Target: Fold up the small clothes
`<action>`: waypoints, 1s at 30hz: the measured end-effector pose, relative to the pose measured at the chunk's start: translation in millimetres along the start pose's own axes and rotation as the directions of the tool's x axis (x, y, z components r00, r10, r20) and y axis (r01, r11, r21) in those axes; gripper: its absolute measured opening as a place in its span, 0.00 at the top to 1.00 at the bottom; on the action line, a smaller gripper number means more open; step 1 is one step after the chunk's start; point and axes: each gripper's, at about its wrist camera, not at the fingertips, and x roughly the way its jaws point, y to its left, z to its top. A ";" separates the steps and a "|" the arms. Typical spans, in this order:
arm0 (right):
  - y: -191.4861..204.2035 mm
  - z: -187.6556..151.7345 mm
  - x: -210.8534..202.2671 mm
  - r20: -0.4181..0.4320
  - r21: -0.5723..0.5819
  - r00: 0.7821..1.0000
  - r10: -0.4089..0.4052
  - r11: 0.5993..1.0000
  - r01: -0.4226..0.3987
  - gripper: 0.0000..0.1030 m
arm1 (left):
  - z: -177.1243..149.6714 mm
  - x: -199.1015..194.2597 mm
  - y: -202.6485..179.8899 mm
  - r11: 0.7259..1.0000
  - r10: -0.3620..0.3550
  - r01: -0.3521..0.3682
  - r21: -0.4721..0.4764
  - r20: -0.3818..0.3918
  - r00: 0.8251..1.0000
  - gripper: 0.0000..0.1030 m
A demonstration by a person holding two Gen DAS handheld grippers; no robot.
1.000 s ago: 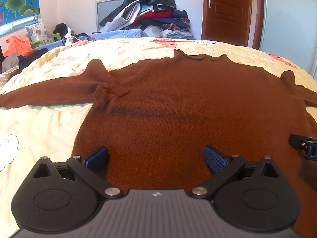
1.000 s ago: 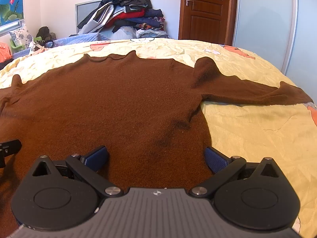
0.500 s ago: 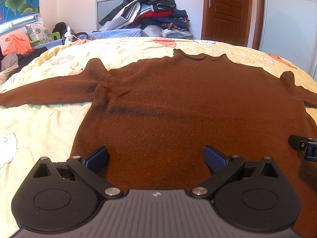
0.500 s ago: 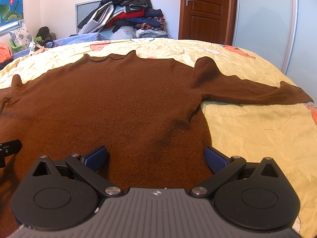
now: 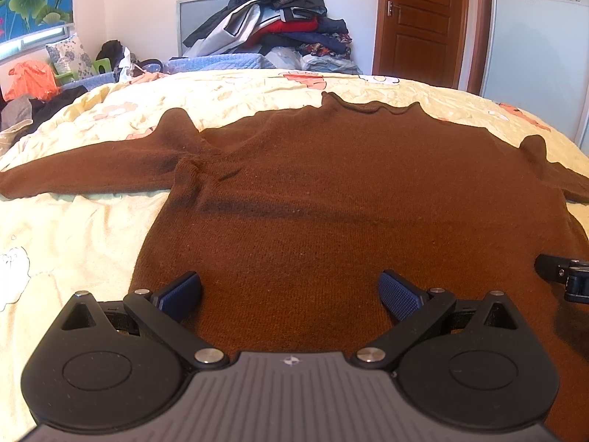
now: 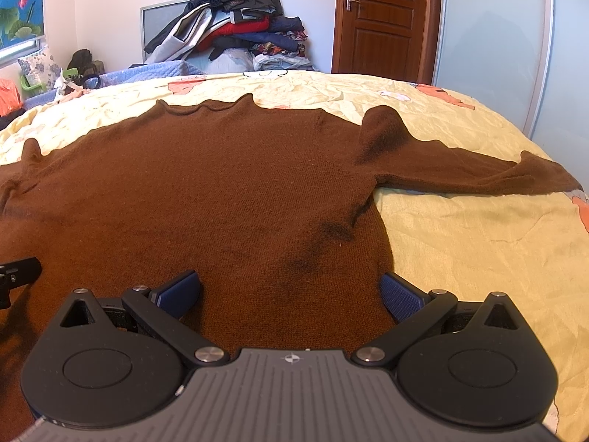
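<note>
A brown knit sweater (image 5: 331, 191) lies flat on the bed, collar at the far side, both sleeves spread out sideways; it also shows in the right wrist view (image 6: 221, 199). My left gripper (image 5: 291, 291) is open and empty, low over the sweater's near hem on its left half. My right gripper (image 6: 291, 291) is open and empty over the hem's right half. The left sleeve (image 5: 84, 176) reaches left, the right sleeve (image 6: 478, 173) reaches right. The right gripper's tip shows at the left view's right edge (image 5: 563, 276).
The bed has a yellow patterned sheet (image 5: 73, 243). A pile of clothes (image 5: 279, 25) stands behind the bed by the wall. A wooden door (image 5: 419, 22) is at the back right. Cushions and clutter (image 5: 44, 73) lie at the far left.
The left view has shifted slightly, with the sweater a little lower in it. The right gripper has barely moved. Both stay open.
</note>
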 end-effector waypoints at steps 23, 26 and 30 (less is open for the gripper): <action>0.1 -0.3 -1.4 0.000 0.000 1.000 0.000 1.000 0.000 0.00 | -0.6 0.0 -1.5 1.000 0.000 0.000 0.000 0.001 1.000 0.00; 0.0 -0.2 -1.4 0.000 0.000 1.000 0.000 1.000 0.000 0.00 | -0.6 -0.2 -0.8 1.000 0.000 0.000 0.000 0.001 1.000 0.00; 0.0 -0.2 -1.2 0.000 0.000 1.000 0.000 1.000 0.000 0.00 | -0.6 -0.2 -0.8 1.000 0.000 0.000 0.000 0.001 1.000 0.00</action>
